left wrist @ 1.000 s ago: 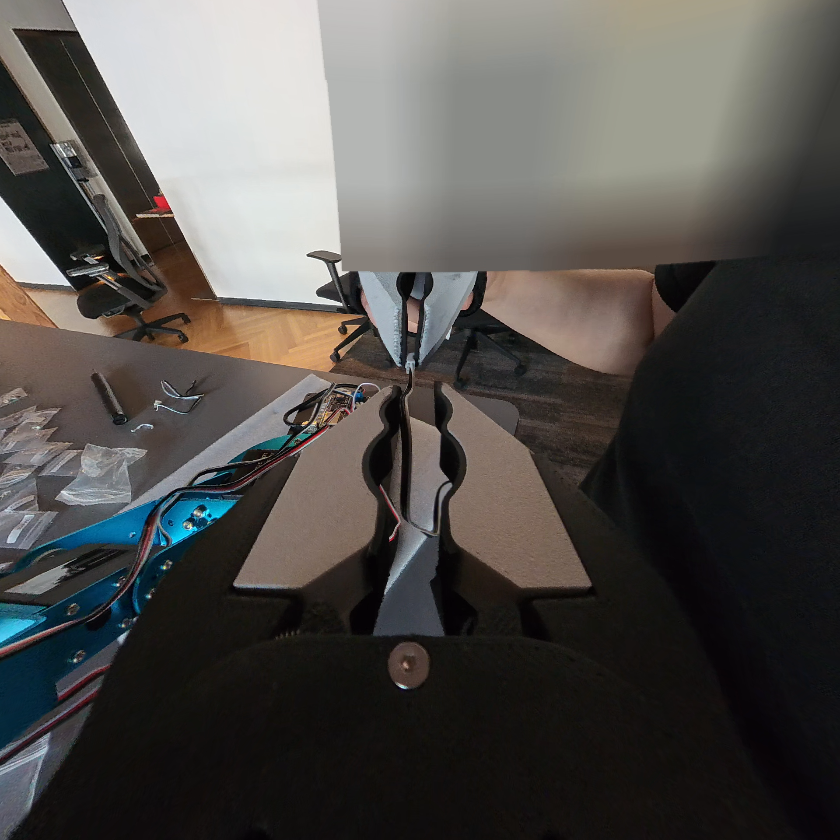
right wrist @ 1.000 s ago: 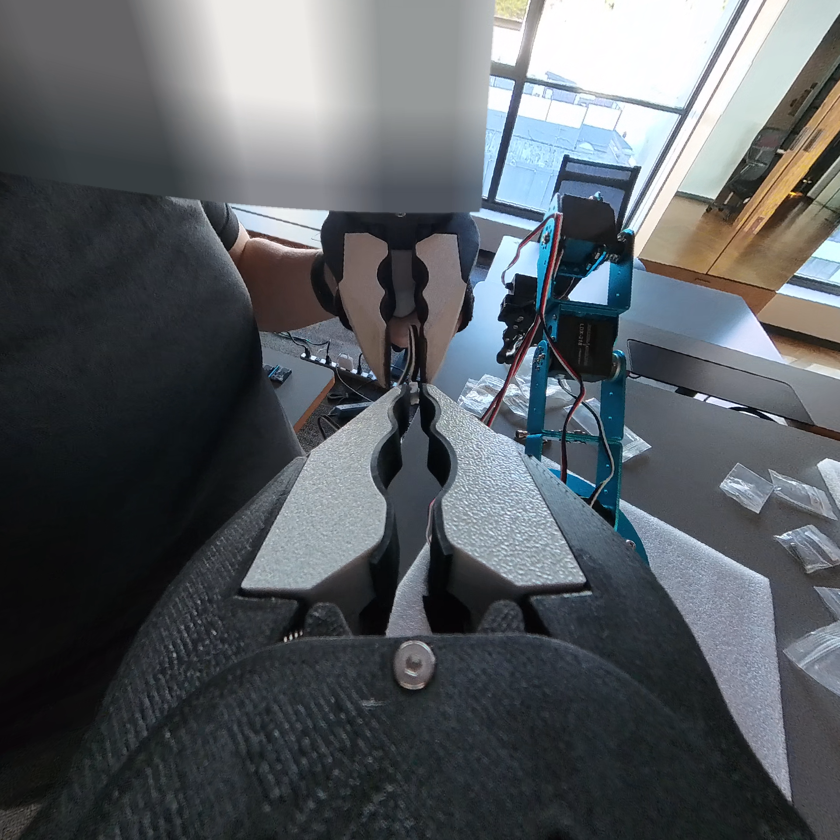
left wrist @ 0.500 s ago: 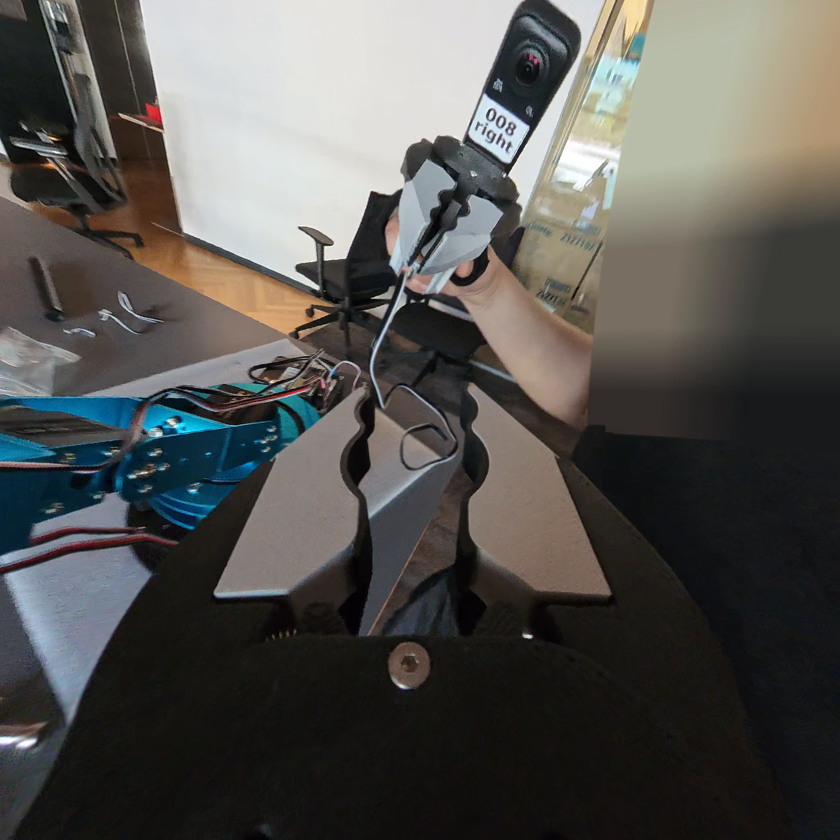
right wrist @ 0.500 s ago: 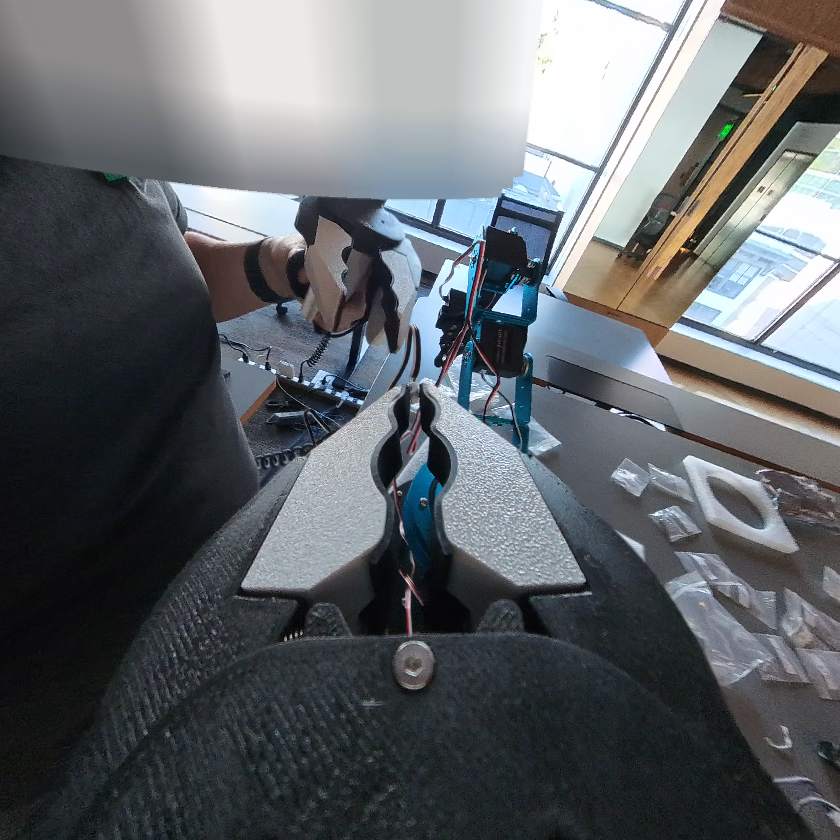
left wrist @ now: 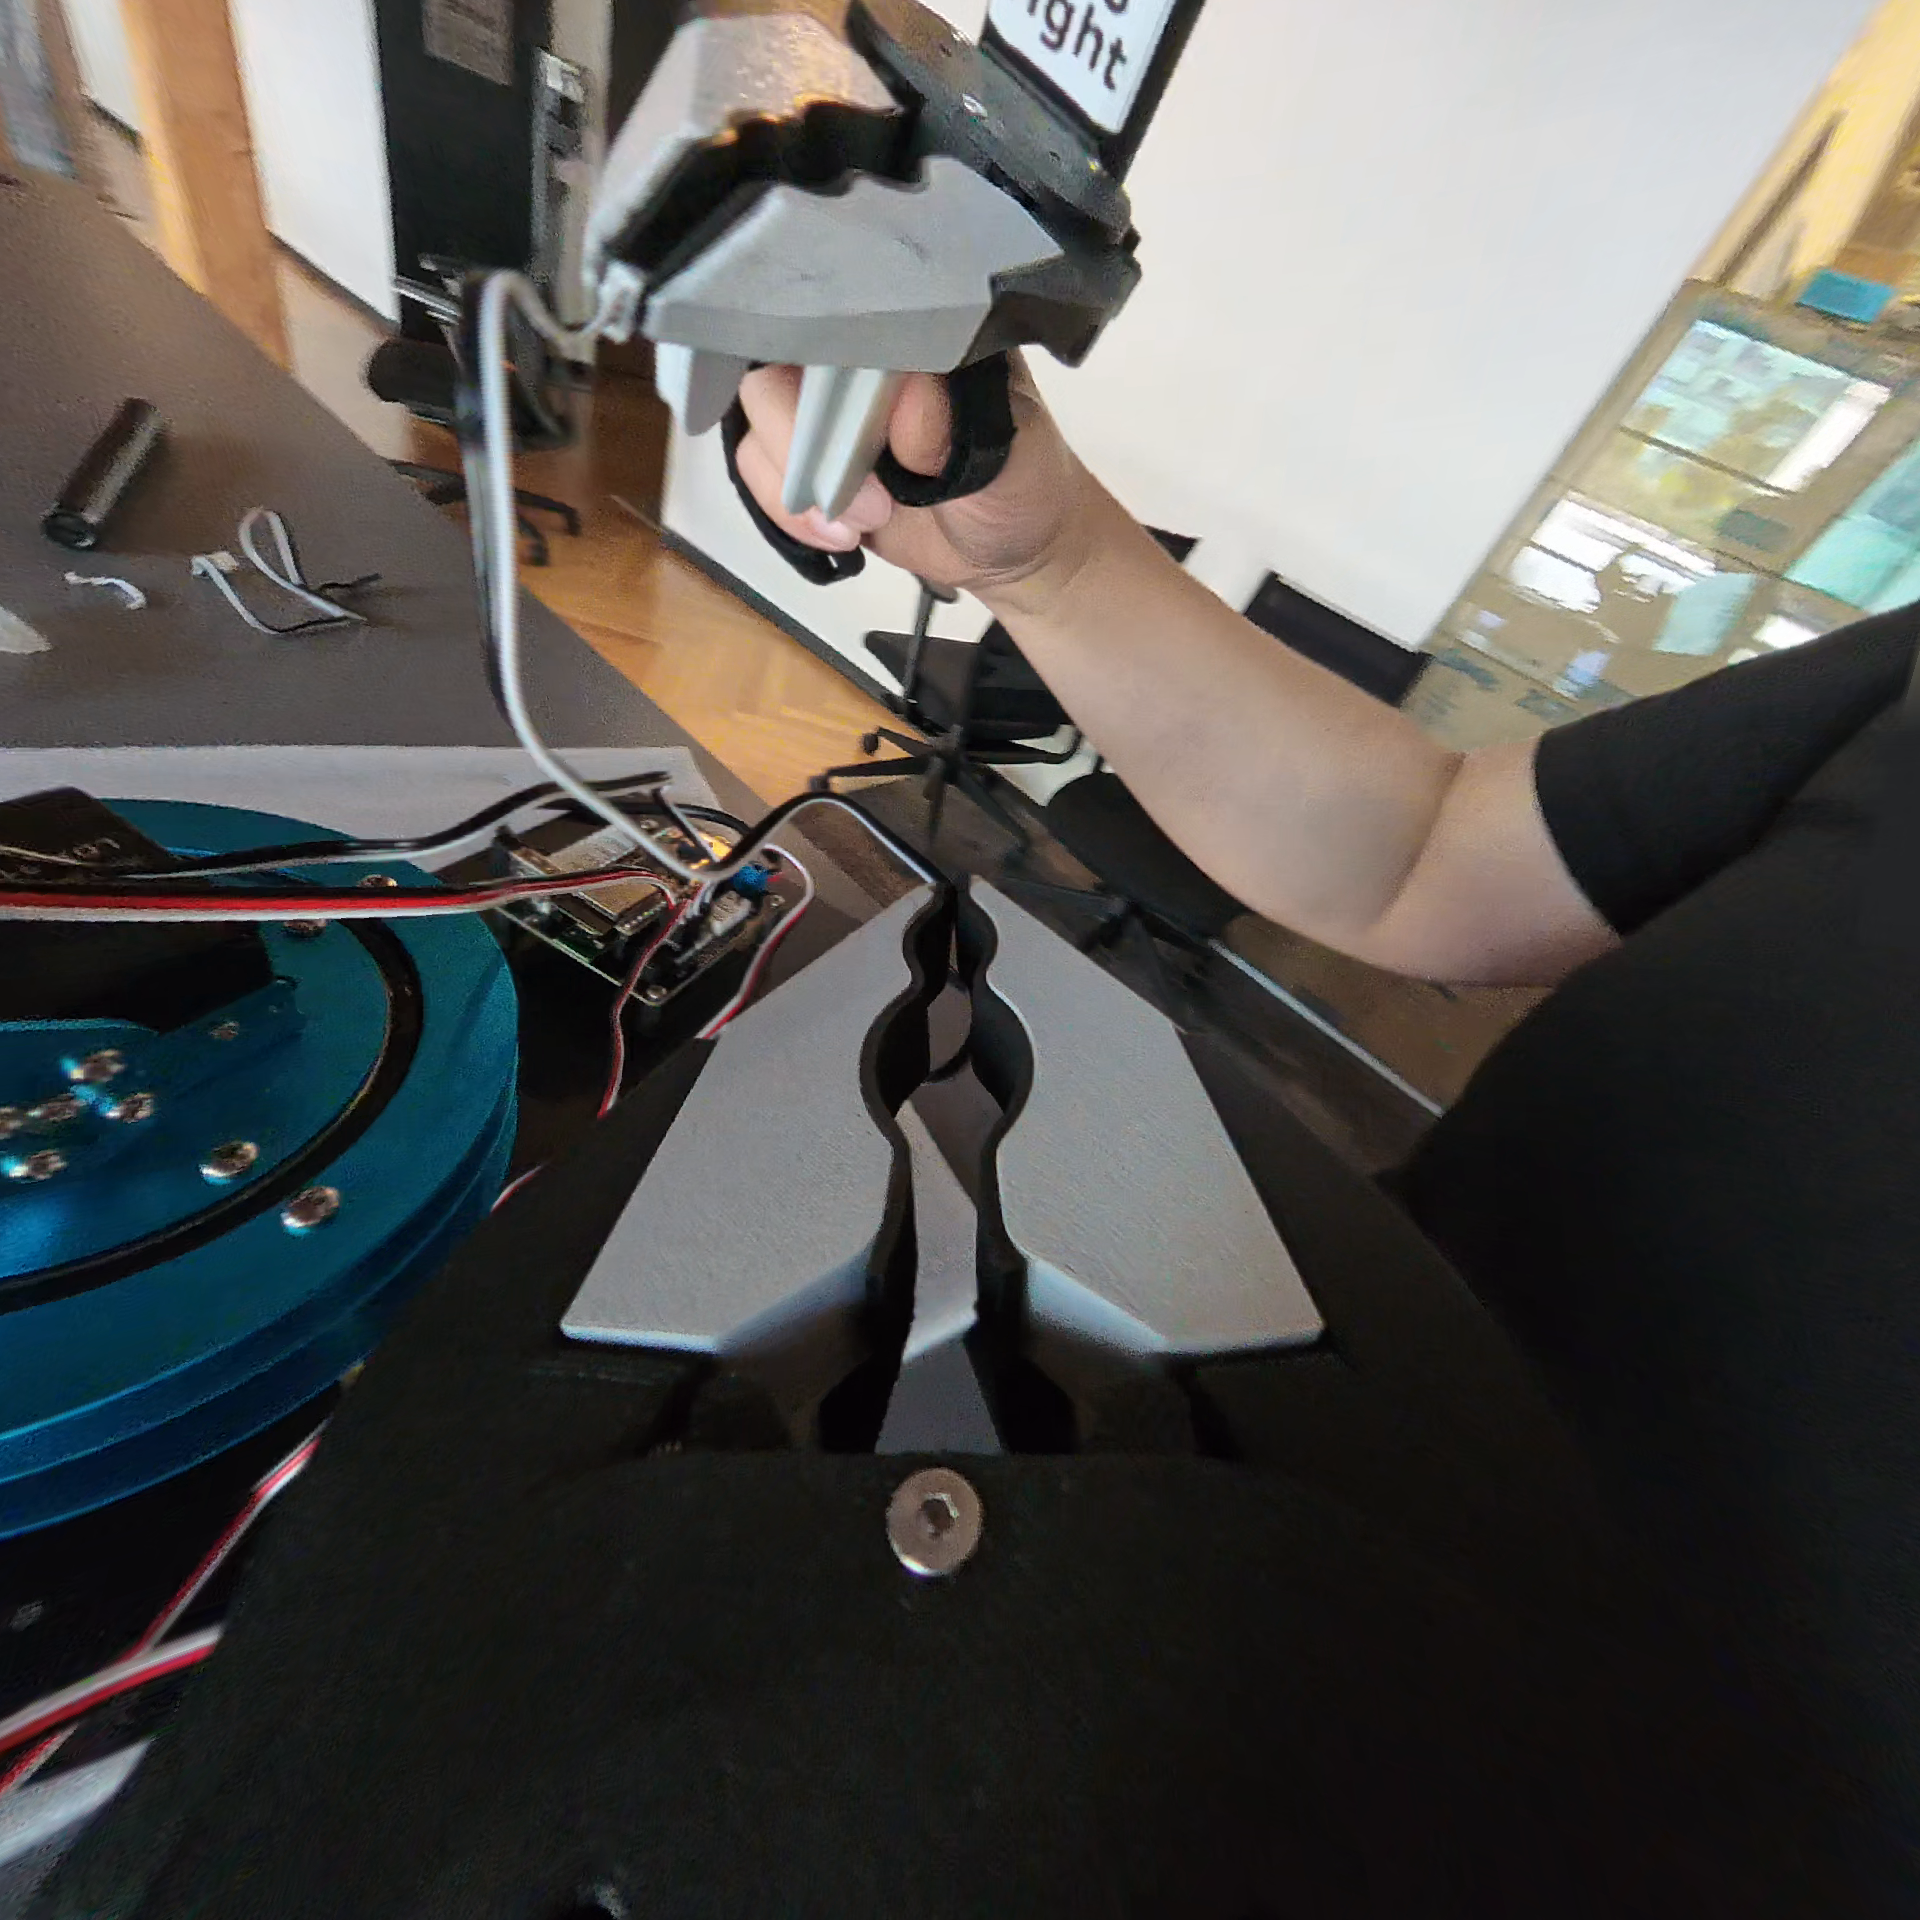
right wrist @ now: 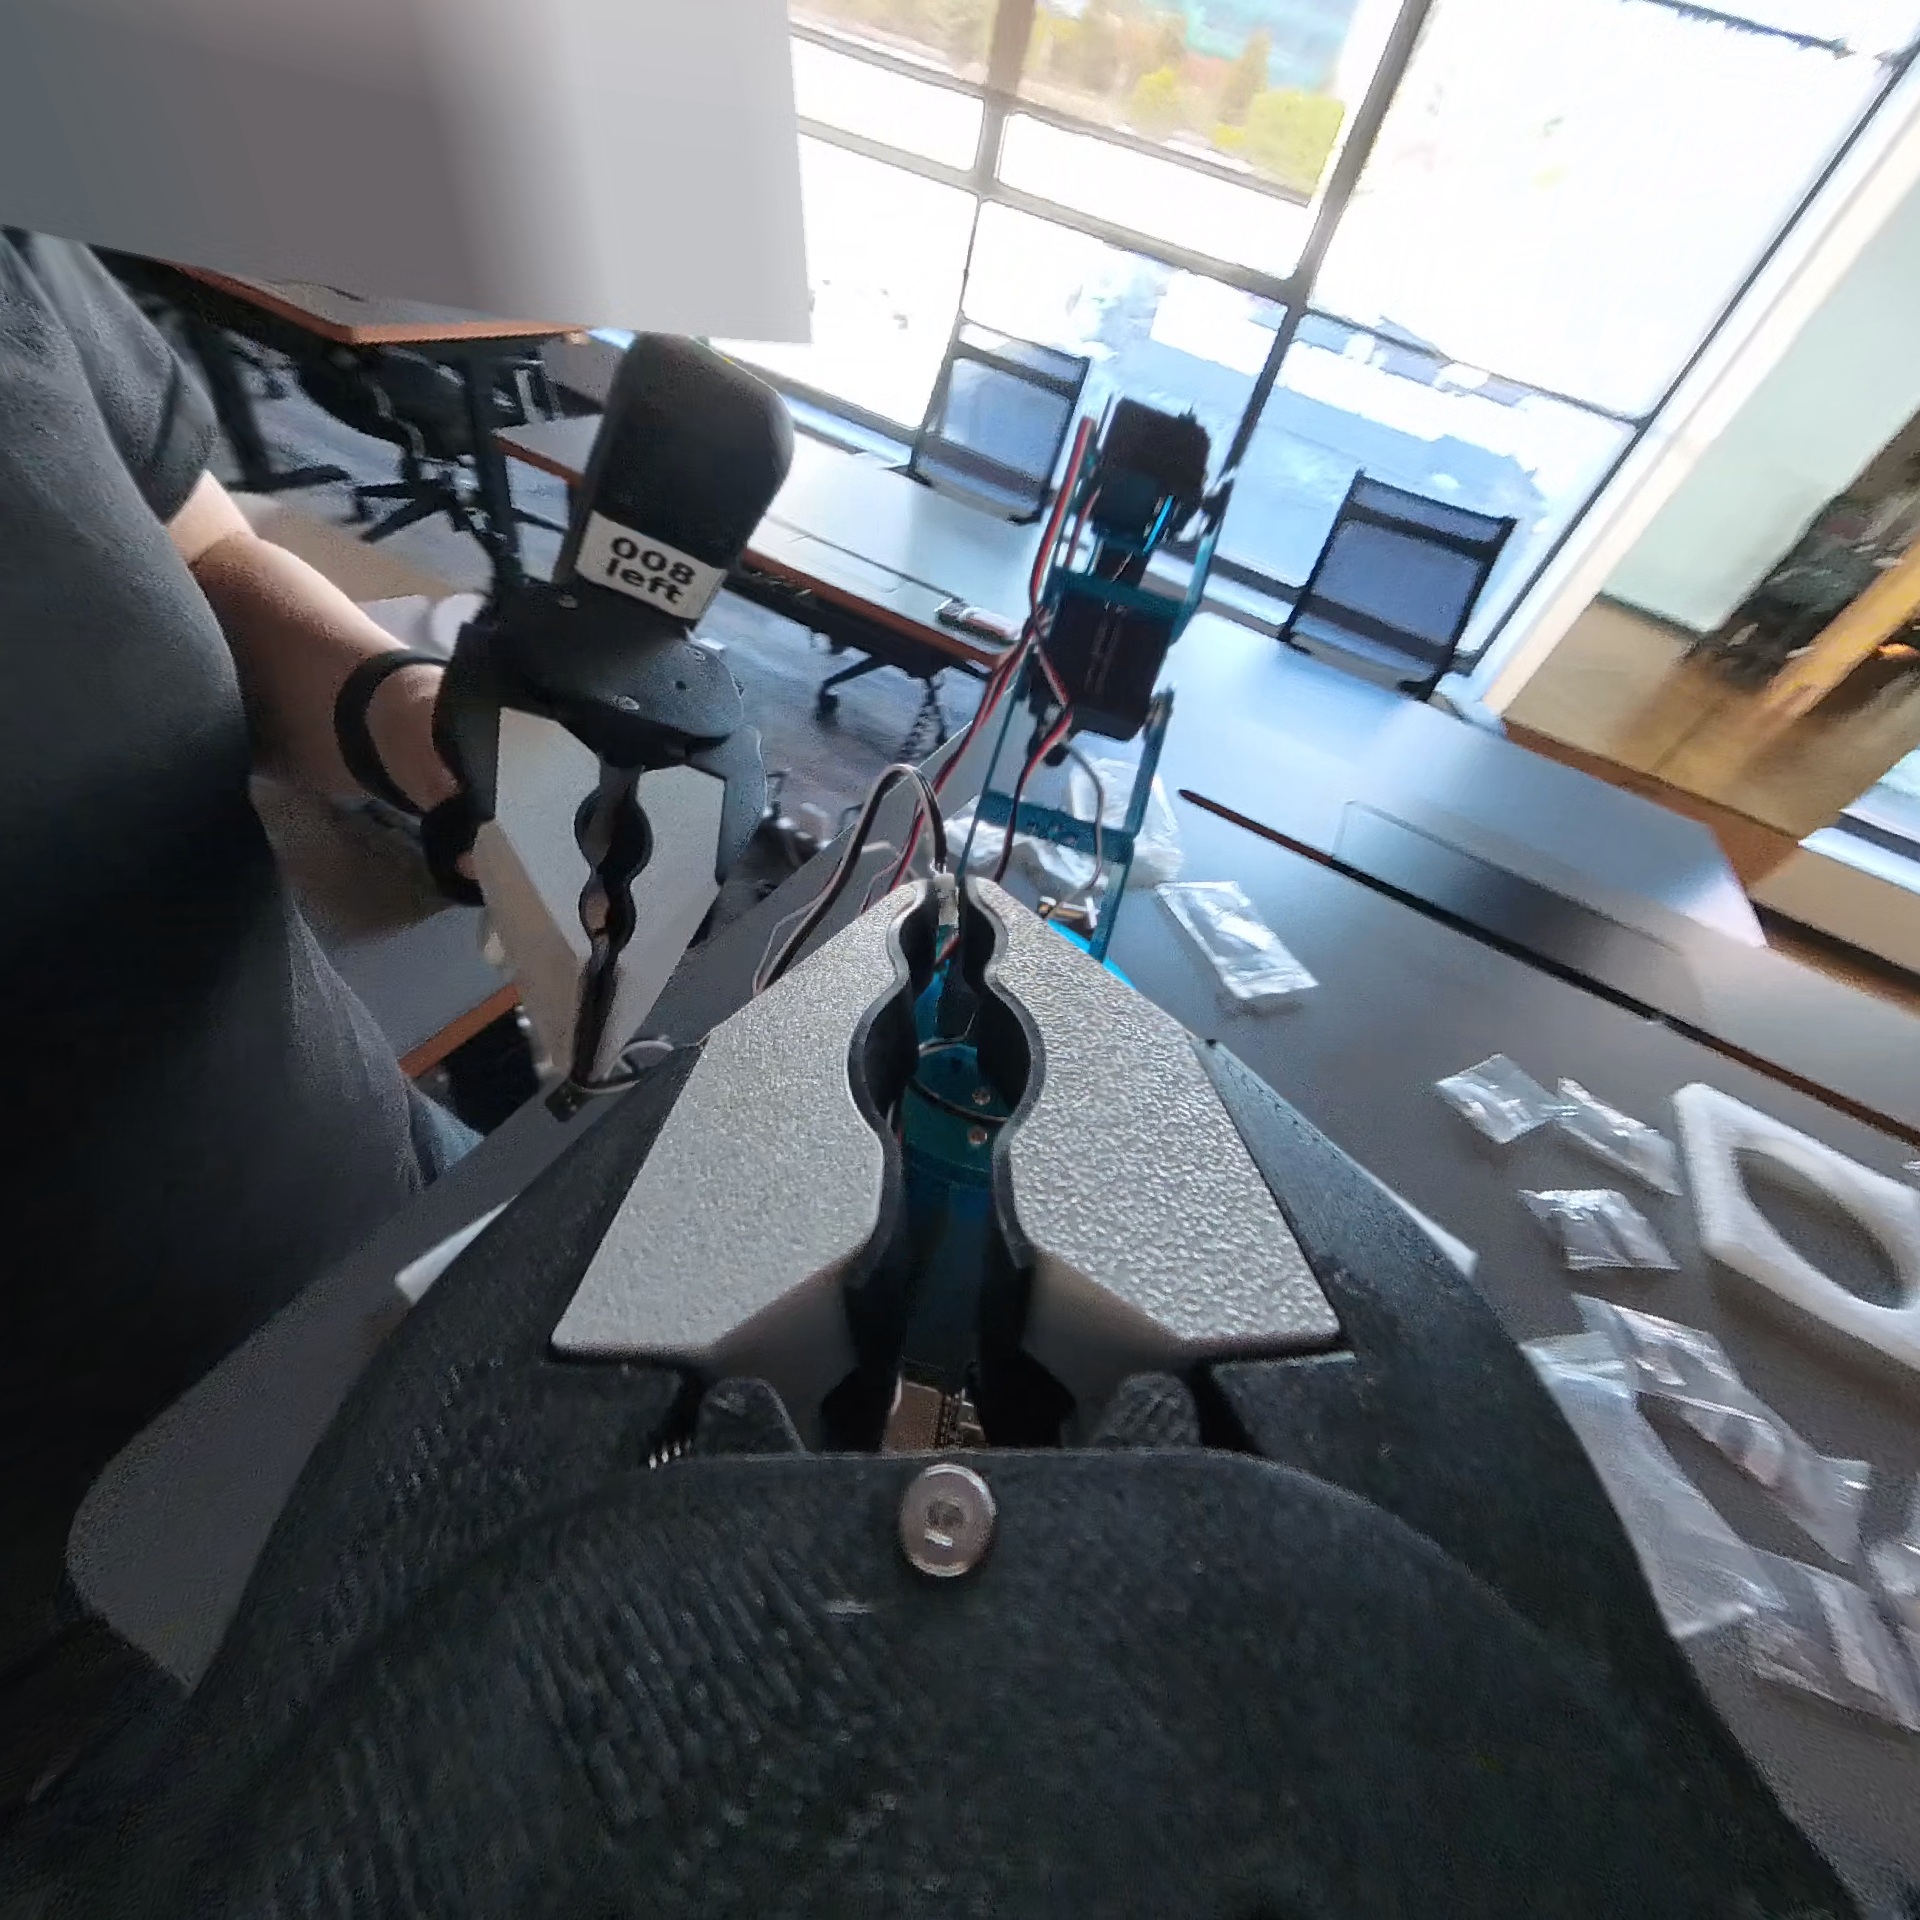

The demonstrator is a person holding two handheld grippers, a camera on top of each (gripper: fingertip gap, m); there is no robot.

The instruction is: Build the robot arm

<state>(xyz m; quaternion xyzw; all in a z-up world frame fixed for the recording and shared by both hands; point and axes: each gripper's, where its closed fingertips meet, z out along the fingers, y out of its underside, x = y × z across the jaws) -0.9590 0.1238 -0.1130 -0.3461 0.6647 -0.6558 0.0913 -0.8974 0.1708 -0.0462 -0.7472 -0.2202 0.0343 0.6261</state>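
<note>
Running from the circuit board (left wrist: 644,904) on the worktop (left wrist: 208,582), a thin black-and-white wire (left wrist: 497,540) climbs to the right gripper (left wrist: 613,301), whose jaws are pressed together on the wire's upper end; in the right wrist view a small white connector (right wrist: 943,891) sits pinched at those jaw tips, with red, white and black leads curling away from it. A second black-and-white wire (left wrist: 852,816) leaves the board and ends at the tips of the left gripper (left wrist: 948,902), whose jaws are closed on it. The board lies just beside the round blue base (left wrist: 239,1122) of a small blue robot arm (right wrist: 1117,644), and red, white and black servo leads (left wrist: 260,902) cross over that base. Seen from the right wrist, the blue arm stands upright on the dark worktop, with clear plastic bags (right wrist: 1236,940) and a white foam frame (right wrist: 1787,1216) scattered to its right. Farther along the worktop in the left wrist view lie a black cylinder (left wrist: 104,473) and short loose wires (left wrist: 275,571). Office chairs (left wrist: 966,707) stand on the wooden floor (left wrist: 727,665) beyond.
</note>
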